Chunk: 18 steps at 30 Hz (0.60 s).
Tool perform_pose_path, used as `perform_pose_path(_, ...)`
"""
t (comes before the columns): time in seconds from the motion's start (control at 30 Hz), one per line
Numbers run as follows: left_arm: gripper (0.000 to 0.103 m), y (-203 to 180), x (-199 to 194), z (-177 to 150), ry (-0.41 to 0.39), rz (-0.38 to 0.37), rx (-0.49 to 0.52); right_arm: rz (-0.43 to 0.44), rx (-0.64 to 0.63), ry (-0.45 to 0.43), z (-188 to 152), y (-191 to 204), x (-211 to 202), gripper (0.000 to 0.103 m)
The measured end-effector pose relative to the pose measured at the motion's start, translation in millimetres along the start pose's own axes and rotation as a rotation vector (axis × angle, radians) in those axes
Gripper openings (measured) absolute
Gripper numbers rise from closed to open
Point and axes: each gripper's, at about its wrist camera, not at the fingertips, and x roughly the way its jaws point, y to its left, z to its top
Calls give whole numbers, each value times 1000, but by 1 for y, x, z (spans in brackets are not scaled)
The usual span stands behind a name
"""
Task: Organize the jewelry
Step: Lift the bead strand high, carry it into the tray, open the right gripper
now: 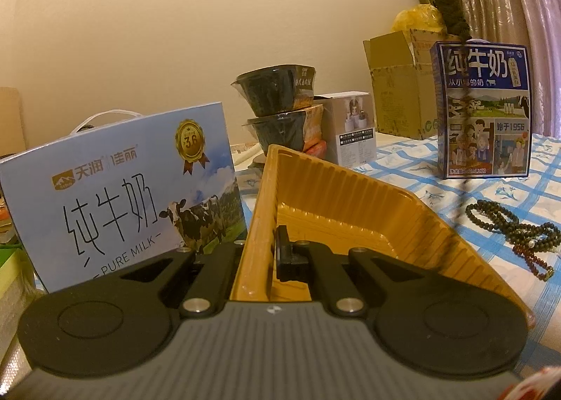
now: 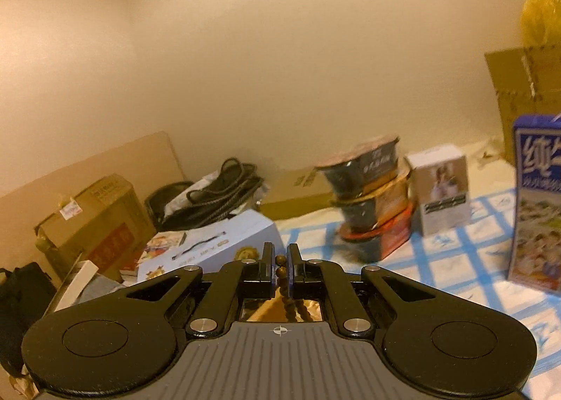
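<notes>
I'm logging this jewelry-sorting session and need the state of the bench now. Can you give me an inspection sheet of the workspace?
Surface: blue-and-white checked tablecloth.
Job's things: gold plastic tray, tilted, held by its wall; dark bead strands lying on the cloth to the tray's right; brown bead string hanging from the right gripper.
Clutter: pale blue milk carton, dark blue milk carton, stacked instant-noodle bowls, small white box, cardboard boxes.
Grippers: left gripper shut on the tray wall; right gripper shut on the bead string.
Cables: dark coiled cords behind the cartons.
Surroundings: plain cream wall; curtain on the right.
</notes>
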Motion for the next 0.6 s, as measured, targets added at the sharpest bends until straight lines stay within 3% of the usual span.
perform_pose_path(0.27,3,1,3,0,9,-1,0,17,30,75,-23,1,59,6)
perform_pose_path(0.5,3,2,3,1,11,-3,0,3,71,154,-45,-14,82,7)
perform_pose_path(0.57,3,1,4,1,13,-2,-1,-14,76,161,-47,-18,82,19)
perform_pose_path(0.6,3,1,4,1,16,1,-2,-19,82,160,-47,-20,80,34)
